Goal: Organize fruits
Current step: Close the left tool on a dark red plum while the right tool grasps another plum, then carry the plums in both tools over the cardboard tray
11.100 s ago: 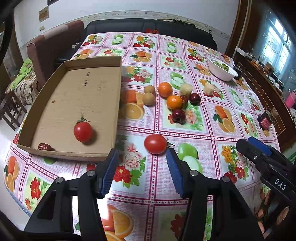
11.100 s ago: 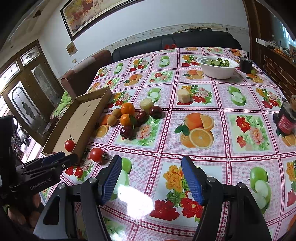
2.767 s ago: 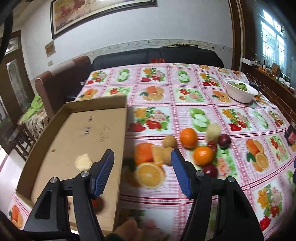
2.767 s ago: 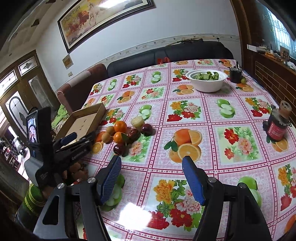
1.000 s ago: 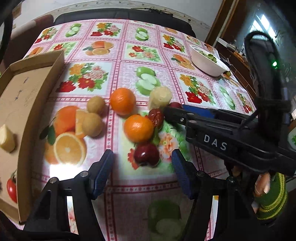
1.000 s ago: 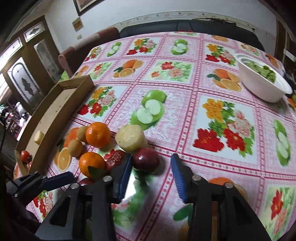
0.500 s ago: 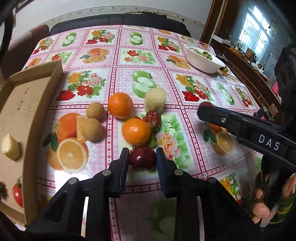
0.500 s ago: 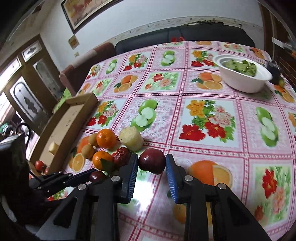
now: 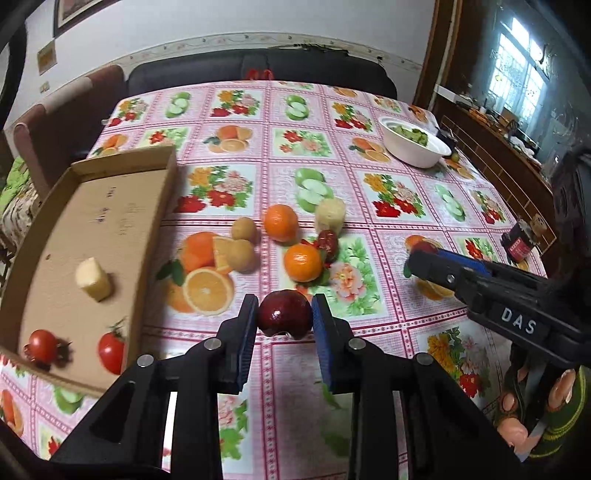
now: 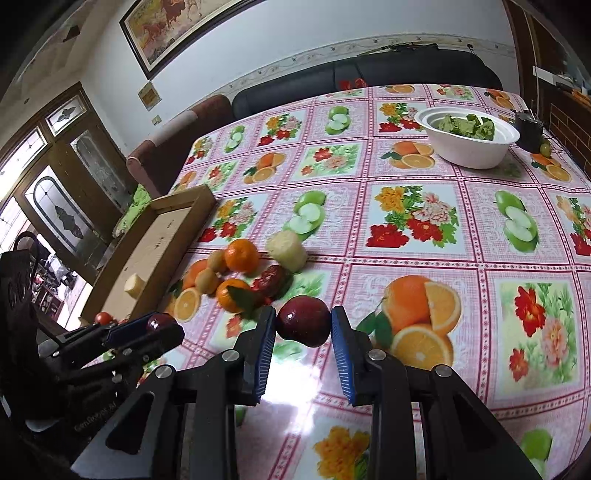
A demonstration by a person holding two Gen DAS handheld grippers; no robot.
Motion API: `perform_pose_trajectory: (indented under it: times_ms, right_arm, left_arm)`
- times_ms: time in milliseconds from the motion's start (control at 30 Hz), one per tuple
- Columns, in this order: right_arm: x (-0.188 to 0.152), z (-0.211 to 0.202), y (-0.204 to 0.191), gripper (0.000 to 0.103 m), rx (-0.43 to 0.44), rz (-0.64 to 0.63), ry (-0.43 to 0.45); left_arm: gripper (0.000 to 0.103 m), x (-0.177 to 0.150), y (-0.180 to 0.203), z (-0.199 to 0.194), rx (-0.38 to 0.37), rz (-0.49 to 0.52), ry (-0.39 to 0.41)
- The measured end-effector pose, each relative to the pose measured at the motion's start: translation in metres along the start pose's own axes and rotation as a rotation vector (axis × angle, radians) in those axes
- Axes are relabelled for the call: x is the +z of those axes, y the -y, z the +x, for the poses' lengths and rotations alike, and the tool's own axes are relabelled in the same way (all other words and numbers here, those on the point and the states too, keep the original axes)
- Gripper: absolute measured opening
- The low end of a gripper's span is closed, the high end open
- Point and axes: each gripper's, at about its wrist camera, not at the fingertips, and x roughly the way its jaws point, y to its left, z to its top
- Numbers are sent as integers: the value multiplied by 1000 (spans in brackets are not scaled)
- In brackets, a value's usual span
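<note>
Plums are being held above the bench — left hand-held gripper (image 9: 284, 317) pinching one plum (image 9: 284, 314), right hand-held gripper (image 10: 303, 328) pinching another (image 10: 303, 325). Smooth skin could be slipping before the cardboard tray (image 9: 147, 236).

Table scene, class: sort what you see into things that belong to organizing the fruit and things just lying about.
Belongs:
left gripper and its plum
right gripper and its plum
oranges
box
tomatoes

Lying about:
bowl
jar
sofa
painting
</note>
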Motion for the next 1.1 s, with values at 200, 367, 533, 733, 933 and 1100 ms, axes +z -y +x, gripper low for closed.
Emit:
perform_pose_trajectory:
  times_ms: [200,367,533,733,933,1100]
  right_arm:
    - [-5,-8,-18,31,22,-26,9]
    - [-8,-13,-31,31,35,-42,16]
    - [-9,-16,-46,31,54,-66,20]
    - [-12,-13,-63,31,71,-94,8]
    - [-14,-9,-77,31,88,-118,-1]
    - [-15,-5,-85,31,91,-131,-8]
  left_arm:
    - [27,-3,-16,-12,31,-31,22]
    - [27,-5,-25,-20,42,-46,36]
    - [27,-6,-33,-27,60,-58,51]
    - [27,-6,-47,-31,79,-82,60]
    - [27,-8,-60,-32,113,-99,62]
    - [27,-10,-68,-32,113,-116,60]
